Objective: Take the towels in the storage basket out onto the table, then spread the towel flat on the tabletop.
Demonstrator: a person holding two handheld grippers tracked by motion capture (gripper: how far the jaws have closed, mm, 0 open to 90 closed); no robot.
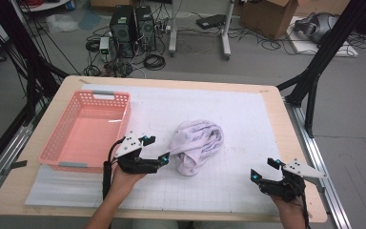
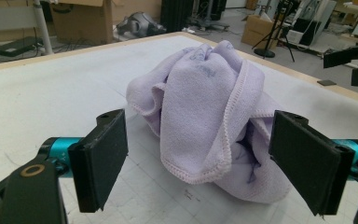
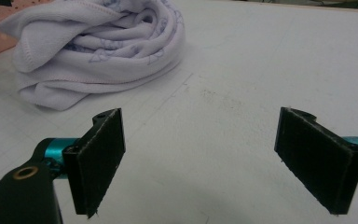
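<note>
Left of everything sits the pink perforated plastic basket (image 1: 83, 129), empty. Your left gripper (image 1: 153, 149) is beside it, jaws spread wide — the crumpled pale lilac cloth (image 1: 196, 144) lies just ahead to its right, bunched mid-table on the white mat (image 1: 248, 124). Your right gripper (image 1: 266, 170), jaws also apart and holding nothing, stands well apart — the left is nearer.

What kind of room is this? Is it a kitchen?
No, it looks like a lab or workshop: computer towers and tangled cables sit on the floor, cardboard boxes stand behind, and black camera-rig struts frame the table.
</note>
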